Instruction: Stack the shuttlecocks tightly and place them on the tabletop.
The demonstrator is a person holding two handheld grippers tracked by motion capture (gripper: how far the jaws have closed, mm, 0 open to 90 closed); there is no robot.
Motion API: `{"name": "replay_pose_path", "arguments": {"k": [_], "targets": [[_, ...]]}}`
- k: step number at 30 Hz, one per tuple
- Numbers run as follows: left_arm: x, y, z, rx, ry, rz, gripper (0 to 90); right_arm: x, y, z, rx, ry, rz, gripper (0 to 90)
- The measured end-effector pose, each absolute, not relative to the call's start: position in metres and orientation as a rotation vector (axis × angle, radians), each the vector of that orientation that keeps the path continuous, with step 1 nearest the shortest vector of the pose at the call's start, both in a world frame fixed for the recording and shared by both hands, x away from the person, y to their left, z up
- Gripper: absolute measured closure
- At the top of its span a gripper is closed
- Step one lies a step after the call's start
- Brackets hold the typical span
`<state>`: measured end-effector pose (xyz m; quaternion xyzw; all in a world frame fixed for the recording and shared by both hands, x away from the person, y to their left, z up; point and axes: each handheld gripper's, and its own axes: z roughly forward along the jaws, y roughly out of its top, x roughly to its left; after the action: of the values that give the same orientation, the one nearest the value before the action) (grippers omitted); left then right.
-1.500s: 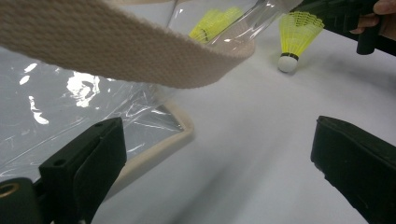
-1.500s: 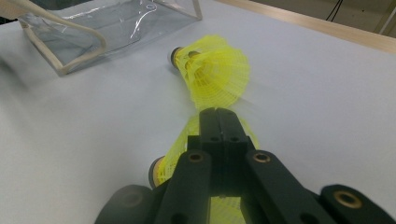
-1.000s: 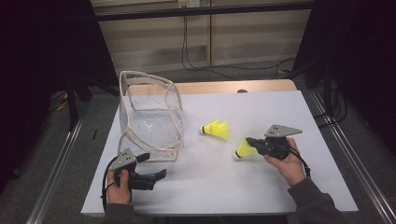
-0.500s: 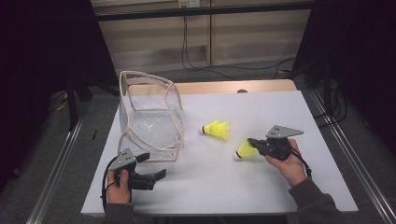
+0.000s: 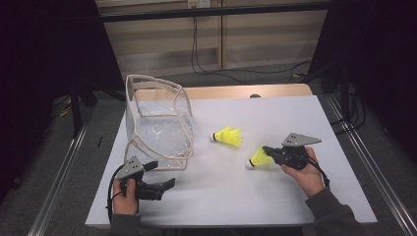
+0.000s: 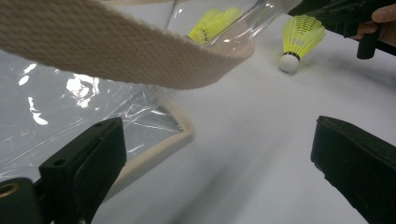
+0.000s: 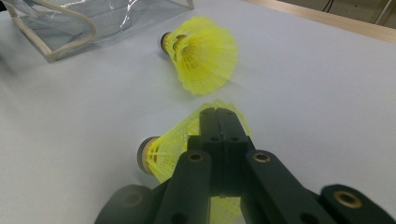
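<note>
Nothing moved; right gripper [image 5: 268, 150] clamping shuttlecock [image 5: 257, 158].

Tongs [image 7: 219, 122] clamp shuttlecock [image 7: 163, 147]; second shuttlecock [image 7: 205, 53] beyond.

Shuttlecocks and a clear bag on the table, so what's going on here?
A person works at a white table with a gripper in each hand. The right gripper is shut on the skirt of one yellow shuttlecock, its cork end down at the table. A second shuttlecock lies loose beside it. The left gripper is open, holding nothing, near the base of the clear bag.
</note>
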<state>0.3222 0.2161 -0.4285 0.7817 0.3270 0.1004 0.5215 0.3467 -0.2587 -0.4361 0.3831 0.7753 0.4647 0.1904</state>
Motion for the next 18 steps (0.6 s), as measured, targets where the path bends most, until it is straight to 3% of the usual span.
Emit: {"name": "replay_pose_path", "arguments": {"k": [18], "targets": [[0.3224,0.2161,-0.4286,1.873,0.782,0.237,3.5,0.3460,-0.2613,-0.4405,1.084,2.180,1.296,90.0]]}}
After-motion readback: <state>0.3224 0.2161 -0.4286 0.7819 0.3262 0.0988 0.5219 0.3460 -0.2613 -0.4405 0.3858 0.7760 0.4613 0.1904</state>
